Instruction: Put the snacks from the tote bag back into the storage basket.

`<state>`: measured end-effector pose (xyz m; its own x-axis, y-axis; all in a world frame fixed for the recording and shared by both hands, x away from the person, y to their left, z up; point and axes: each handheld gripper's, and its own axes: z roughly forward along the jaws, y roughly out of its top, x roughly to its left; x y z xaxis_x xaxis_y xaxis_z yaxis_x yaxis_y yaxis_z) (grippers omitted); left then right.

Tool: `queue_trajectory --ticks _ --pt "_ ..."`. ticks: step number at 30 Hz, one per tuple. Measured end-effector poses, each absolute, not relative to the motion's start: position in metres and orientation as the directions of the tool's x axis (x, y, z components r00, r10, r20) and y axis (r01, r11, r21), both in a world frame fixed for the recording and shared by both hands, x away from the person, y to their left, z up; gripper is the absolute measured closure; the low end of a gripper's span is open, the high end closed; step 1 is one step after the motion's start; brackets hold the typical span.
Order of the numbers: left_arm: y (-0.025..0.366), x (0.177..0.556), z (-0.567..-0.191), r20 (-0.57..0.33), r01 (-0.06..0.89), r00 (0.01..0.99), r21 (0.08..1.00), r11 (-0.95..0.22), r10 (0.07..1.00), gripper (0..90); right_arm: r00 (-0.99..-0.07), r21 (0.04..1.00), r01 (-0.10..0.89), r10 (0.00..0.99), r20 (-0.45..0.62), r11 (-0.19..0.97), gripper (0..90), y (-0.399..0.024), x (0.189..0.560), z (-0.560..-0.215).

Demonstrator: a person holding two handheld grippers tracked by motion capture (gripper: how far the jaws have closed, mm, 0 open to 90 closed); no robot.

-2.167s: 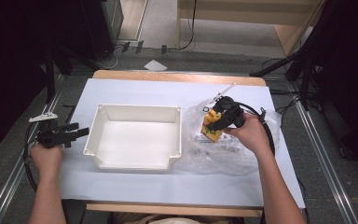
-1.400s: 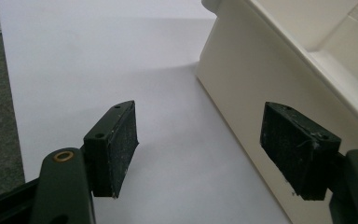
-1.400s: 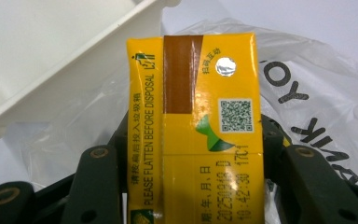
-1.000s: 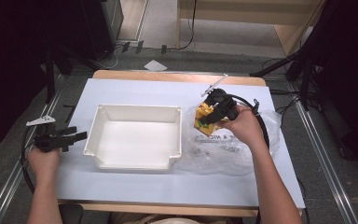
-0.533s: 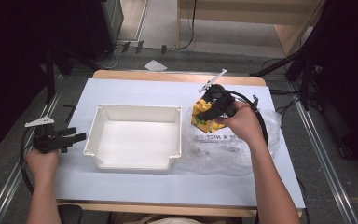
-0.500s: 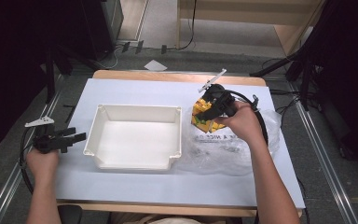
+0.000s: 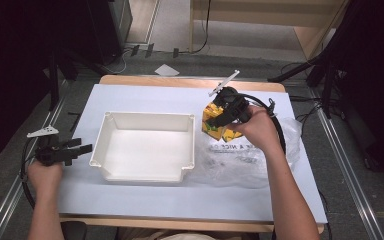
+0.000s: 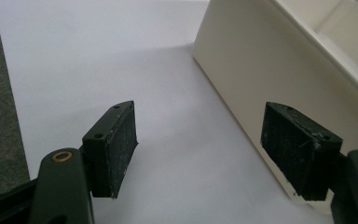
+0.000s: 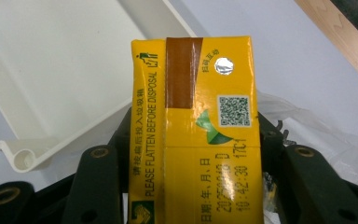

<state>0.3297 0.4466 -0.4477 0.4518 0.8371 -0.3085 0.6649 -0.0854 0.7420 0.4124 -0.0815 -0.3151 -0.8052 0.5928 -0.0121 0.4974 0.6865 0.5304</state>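
A yellow drink carton (image 7: 215, 122) (image 9: 196, 130) is held just right of the white tray (image 7: 145, 117), above the clear plastic bag (image 7: 245, 157). My right gripper (image 7: 219, 121) (image 9: 193, 154) is shut on the carton, its jaws pressing the two sides; the carton's top with a foil straw hole faces the camera. The tray's rim (image 9: 37, 151) lies just beyond it. At the table's left edge my left gripper (image 7: 82, 148) (image 8: 198, 149) stands open beside the tray's outer wall (image 8: 270, 74), nothing between its pads.
The table carries a white sheet (image 7: 145, 97) and a wooden far edge (image 7: 180, 80). A cable (image 7: 275, 130) loops from the right gripper over the bag. Floor and dark stands surround the table.
The right gripper has lifted the carton off the bag and carried it up and left toward the tray's right wall. The left gripper has stayed where it was.
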Motion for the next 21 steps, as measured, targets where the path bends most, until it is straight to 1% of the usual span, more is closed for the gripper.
queue_trajectory --ticks 13,21 --pt "0.446 0.328 -0.447 -0.294 0.652 0.459 0.752 -0.093 0.838 28.0 -0.819 0.566 0.47 0.573 -0.007 0.678 51.8 -0.07 0.415 -0.302" --pt "0.446 0.328 -0.446 -0.289 0.649 0.462 0.755 -0.098 0.839 28.0 -0.828 0.559 0.456 0.56 -0.019 0.693 51.8 -0.062 0.417 -0.301"
